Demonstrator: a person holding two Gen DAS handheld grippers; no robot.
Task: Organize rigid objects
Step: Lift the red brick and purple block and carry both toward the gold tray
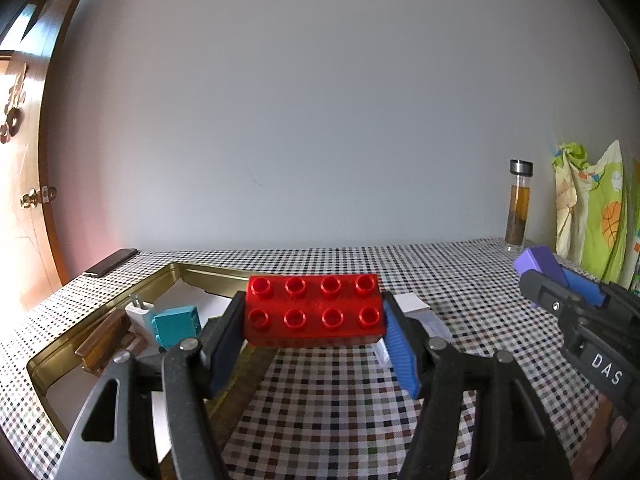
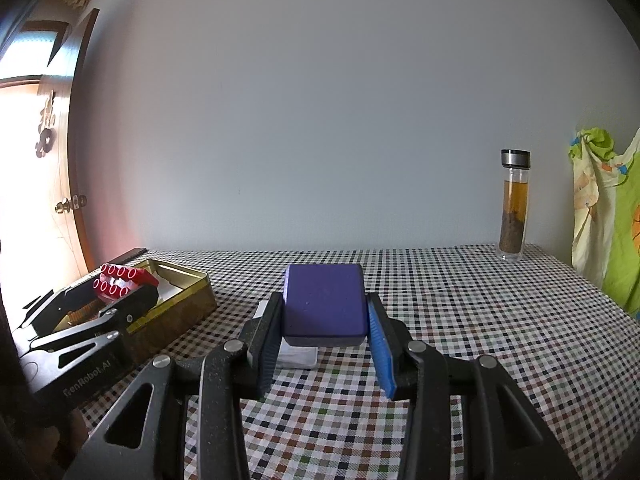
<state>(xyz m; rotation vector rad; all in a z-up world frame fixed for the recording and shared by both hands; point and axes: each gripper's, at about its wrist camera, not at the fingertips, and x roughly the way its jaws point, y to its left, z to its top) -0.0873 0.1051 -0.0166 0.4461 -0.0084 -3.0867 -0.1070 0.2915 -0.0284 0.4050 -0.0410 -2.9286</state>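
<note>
Between the fingers of my left hand-held gripper (image 1: 314, 330) I hold the red brick (image 1: 314, 308), clamped across its short ends with the studs facing up; it hangs clear of the checked surface (image 1: 340, 400), partly above the near right edge of the gold tin (image 1: 192, 270) that sits just ahead and to the left of this hand-held gripper. I judge the brick to be light, hollow, stiff plastic with glossy sides, so the ribbed pads should bite well on the flat end faces, and those ends are the place to keep hold; the studded top would give a poor seat. My right hand-held gripper (image 2: 324, 330) is closed to a narrower gap on the purple block (image 2: 325, 304), gripped on its two long flanks and raised above the surface, with a small white thing (image 2: 296, 356) lying on the surface under it. The block looks solid, matt and rounded at the corners, probably heavier than the brick and not fragile, so a grip on the flanks near the middle suits it. Inside the tin, ahead and left of the left hand-held gripper, lie a teal block (image 1: 176, 326), a white plug (image 1: 138, 312) and a brown comb (image 1: 104, 340). Farther off, to the right, a glass bottle (image 2: 514, 208) stands near the wall.
</note>
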